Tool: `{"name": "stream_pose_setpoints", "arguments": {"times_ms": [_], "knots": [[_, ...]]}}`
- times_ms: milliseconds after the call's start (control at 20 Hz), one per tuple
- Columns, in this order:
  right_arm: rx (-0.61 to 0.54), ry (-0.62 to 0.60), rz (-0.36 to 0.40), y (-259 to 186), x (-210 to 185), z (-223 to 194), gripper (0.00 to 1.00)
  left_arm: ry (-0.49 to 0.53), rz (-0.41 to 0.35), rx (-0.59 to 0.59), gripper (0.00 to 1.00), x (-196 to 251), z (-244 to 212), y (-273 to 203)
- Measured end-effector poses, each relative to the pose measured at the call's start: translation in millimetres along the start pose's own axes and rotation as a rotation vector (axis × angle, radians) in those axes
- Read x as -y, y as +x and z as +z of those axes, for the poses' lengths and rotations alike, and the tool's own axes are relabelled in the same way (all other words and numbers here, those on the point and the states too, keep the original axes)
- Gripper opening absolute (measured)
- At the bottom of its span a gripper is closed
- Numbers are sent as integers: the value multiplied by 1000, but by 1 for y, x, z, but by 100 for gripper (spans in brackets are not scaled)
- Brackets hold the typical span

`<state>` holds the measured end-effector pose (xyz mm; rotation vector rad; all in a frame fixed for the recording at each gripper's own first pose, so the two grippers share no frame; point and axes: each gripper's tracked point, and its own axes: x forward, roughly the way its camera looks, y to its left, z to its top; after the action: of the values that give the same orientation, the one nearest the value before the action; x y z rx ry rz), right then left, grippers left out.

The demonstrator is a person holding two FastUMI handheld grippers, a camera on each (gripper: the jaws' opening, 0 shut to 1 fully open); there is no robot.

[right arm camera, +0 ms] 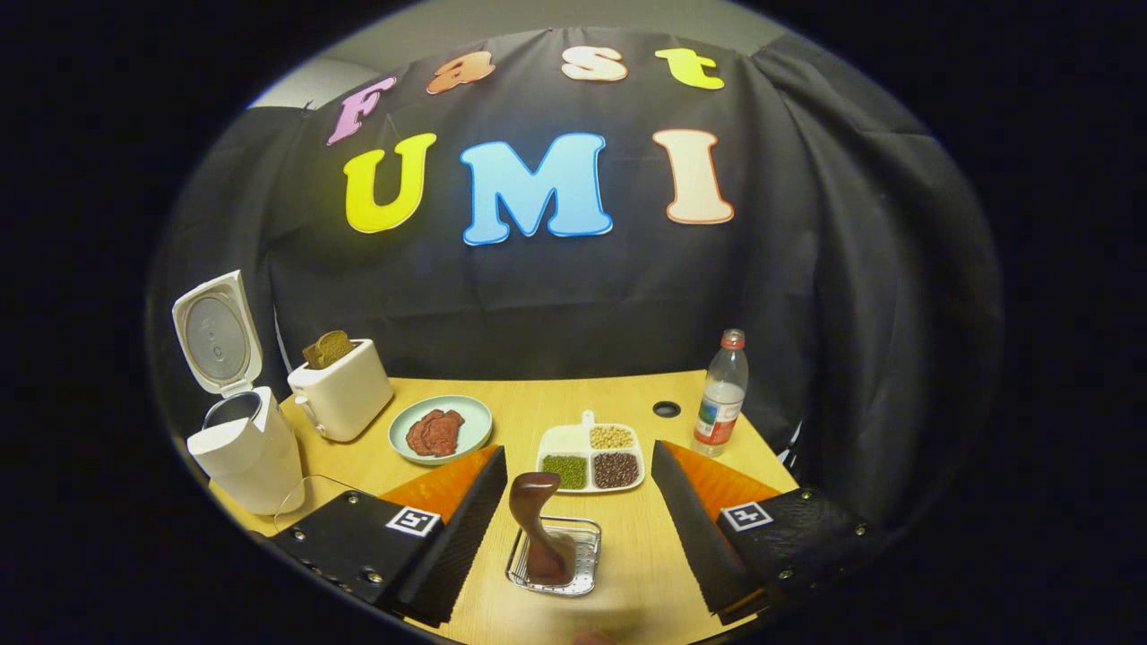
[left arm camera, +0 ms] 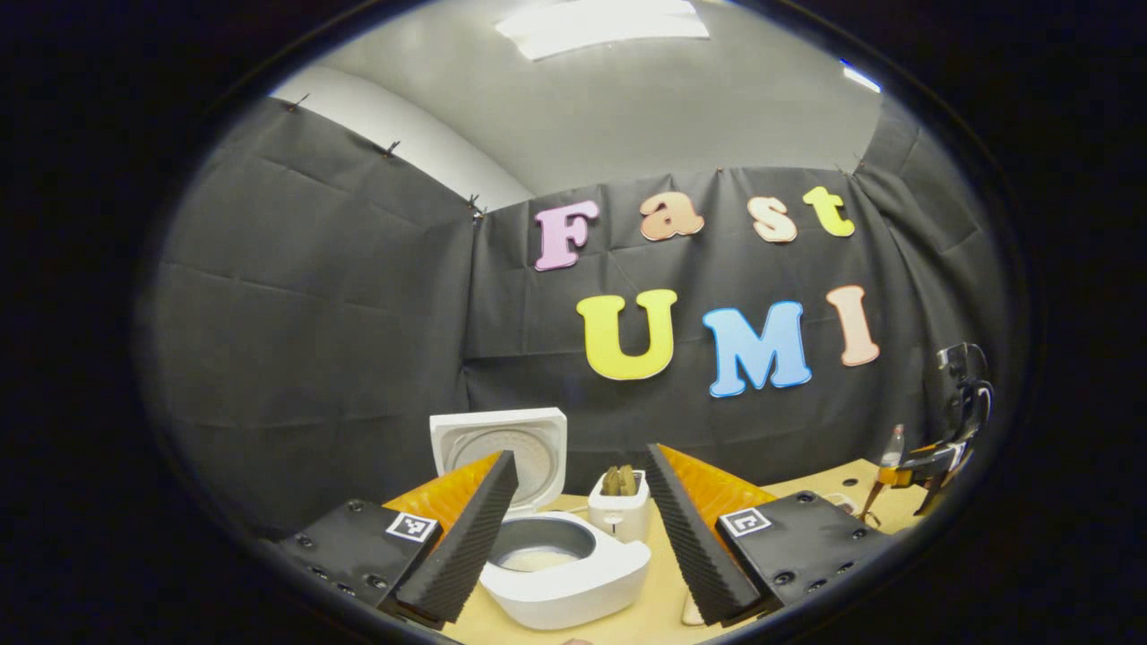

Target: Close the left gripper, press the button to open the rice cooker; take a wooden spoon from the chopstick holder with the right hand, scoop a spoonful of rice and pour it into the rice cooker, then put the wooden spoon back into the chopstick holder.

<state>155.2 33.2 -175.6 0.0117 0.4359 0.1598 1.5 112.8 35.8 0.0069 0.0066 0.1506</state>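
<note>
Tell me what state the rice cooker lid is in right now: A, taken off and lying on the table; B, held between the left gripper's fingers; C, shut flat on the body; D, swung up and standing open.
D: the rice cooker has its lid hinged up and standing open behind the body, with the inner pot exposed.

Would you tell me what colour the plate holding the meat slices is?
The plate is pale green, seen best in the right gripper view.

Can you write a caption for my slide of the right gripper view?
Open gripper above the wooden spoon in its holder.
</note>
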Motion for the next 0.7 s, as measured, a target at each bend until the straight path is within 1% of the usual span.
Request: {"name": "stream_pose_setpoints", "arguments": {"times_ms": [150, 200, 250, 300, 450, 500, 650, 700], "knots": [[54, 6, -11, -15, 1, 24, 98, -9, -12, 6, 99, 1, 3, 9], [71, 14, -16, -20, 1, 31, 98, -8, -11, 6, 95, -1, 4, 14], [85, 21, -21, -26, 2, 39, 98, -2, -6, 7, 95, -4, 3, 18], [102, 29, -25, -31, 2, 46, 98, 5, -1, 8, 99, -8, 5, 24], [146, 31, -45, -45, 3, 62, 98, 9, 10, 15, 98, -18, 11, 43], [157, 30, -55, -50, 4, 65, 98, 12, 17, 15, 95, -25, 13, 51], [175, 35, -85, -62, 6, 69, 98, 34, 46, 11, 100, -45, 18, 76], [179, 37, -95, -65, 7, 68, 98, 40, 53, 9, 100, -52, 19, 84]]}}
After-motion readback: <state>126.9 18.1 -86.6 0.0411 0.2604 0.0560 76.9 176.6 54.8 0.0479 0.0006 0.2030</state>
